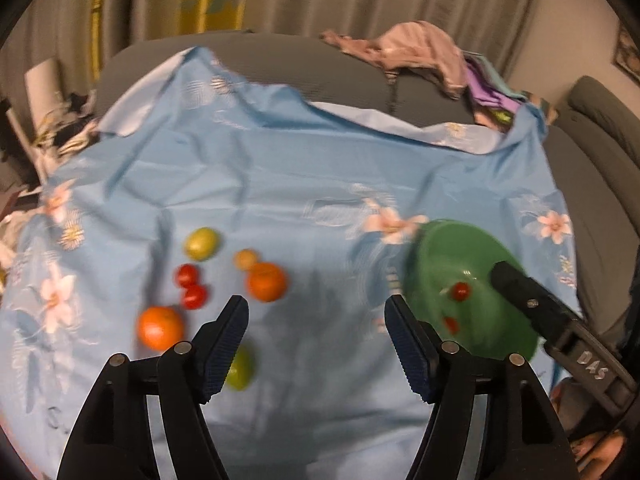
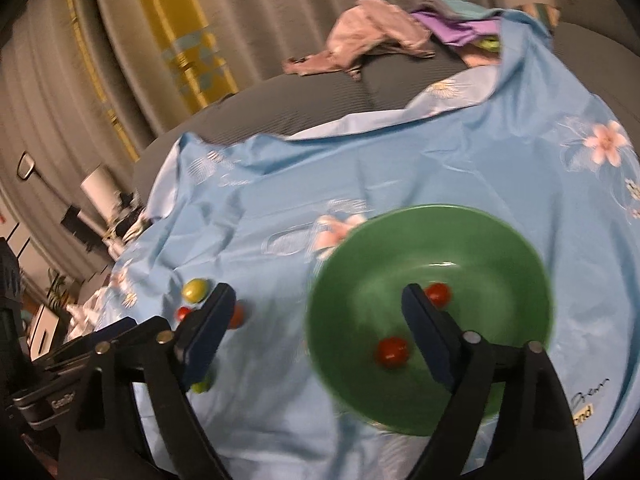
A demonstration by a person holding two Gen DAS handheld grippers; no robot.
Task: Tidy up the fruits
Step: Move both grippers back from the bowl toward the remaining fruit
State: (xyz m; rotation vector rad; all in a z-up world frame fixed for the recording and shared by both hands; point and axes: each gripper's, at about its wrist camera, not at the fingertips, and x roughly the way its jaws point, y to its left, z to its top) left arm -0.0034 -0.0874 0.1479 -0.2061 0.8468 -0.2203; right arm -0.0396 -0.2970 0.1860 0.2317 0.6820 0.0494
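A green bowl (image 1: pixel 460 248) (image 2: pixel 480 240) sits on the blue flowered cloth at the right, with two small red tomatoes (image 1: pixel 461 291) (image 2: pixel 393 351) in it. Loose on the cloth at the left lie two oranges (image 1: pixel 267 281), two red tomatoes (image 1: pixel 187 275), a yellow-green fruit (image 1: pixel 201 243), a small tan fruit (image 1: pixel 245 258) and a green fruit (image 1: pixel 241 368). My left gripper (image 1: pixel 316 316) is open and empty above the cloth, between the fruit and the bowl. My right gripper (image 2: pixel 320 308) is open and empty, its right finger over the bowl; it also shows in the left wrist view (image 1: pixel 532 304).
The blue cloth (image 1: pixel 280 168) covers a grey sofa seat (image 1: pixel 280 64). A heap of pink and purple clothes (image 1: pixel 420 52) lies at the far right edge. Curtains hang behind. Clutter stands off the left edge (image 1: pixel 44 120).
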